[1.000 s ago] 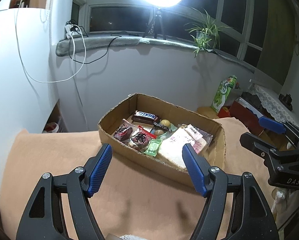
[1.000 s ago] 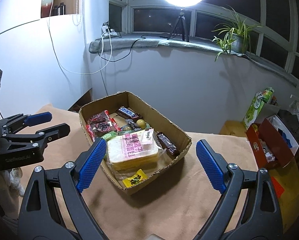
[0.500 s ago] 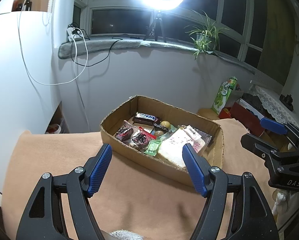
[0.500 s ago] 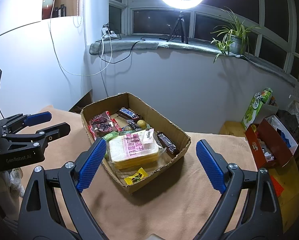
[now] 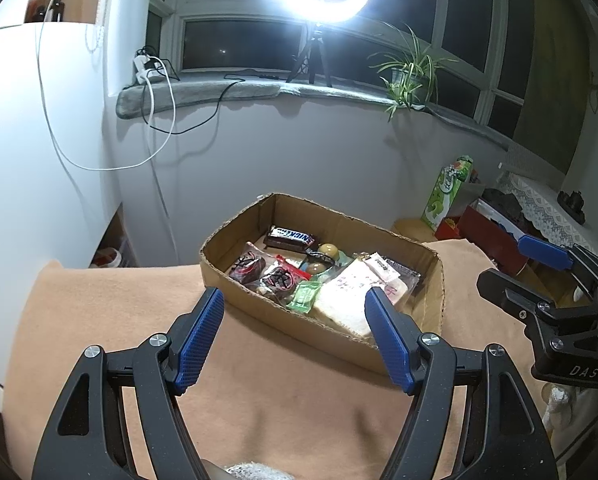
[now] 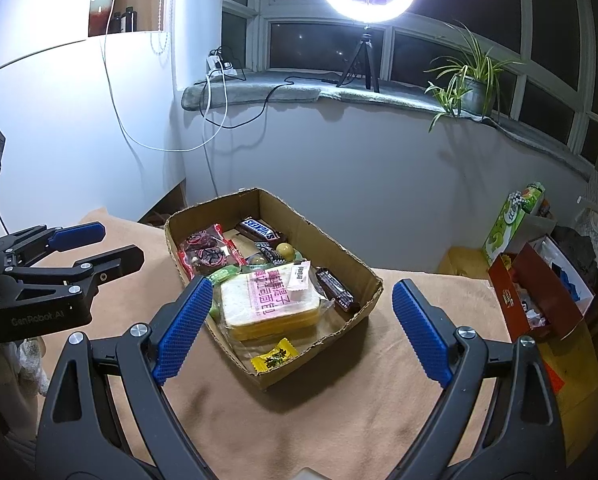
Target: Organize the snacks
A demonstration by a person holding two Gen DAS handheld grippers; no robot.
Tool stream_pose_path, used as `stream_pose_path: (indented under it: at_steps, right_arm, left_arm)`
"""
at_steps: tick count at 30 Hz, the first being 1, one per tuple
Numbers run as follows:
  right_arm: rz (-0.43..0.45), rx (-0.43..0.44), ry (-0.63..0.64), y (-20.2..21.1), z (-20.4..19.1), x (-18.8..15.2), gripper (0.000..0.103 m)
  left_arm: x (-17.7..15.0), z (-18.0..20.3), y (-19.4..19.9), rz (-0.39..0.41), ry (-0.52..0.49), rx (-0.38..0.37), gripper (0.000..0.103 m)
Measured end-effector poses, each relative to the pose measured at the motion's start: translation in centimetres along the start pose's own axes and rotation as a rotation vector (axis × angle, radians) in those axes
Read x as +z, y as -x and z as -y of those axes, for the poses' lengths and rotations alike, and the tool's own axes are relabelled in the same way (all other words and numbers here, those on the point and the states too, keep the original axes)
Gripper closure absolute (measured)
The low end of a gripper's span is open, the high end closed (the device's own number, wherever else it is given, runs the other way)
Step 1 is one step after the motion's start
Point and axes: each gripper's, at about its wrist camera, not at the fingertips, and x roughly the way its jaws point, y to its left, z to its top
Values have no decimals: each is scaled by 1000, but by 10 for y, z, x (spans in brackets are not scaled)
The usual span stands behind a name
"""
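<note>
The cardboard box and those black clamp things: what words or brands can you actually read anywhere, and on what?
"SNICKERS": brown chocolate bar wrapper at the far end of the brown cardboard box.
"GenRobot.AI": black body of the left gripper, seen from the right wrist view.
"DAS": black body of the right gripper, seen from the left wrist view.
Pink Chinese print: clear bag of sliced bread; not legible enough to quote.
Small yellow candy wrapper, green carton: too small.

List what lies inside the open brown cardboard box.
Inside the brown cardboard box: a wrapped sliced-bread loaf, a Snickers bar, red-wrapped snacks, a dark chocolate bar, a yellow sachet, round candies. Whatever lies under the loaf is hidden.
</note>
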Motion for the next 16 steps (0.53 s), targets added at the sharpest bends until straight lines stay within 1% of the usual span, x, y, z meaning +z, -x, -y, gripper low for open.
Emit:
stream_pose_path:
  at_steps: [9, 16]
  right_arm:
    - [-2, 1, -2, 1, -1, 0, 9]
    - [-2, -4, 0, 0, 0, 0, 9]
  left_arm:
    - [1, -2, 0, -1, 4, 5, 30]
    - [0, -1, 1, 14, 0, 7, 30]
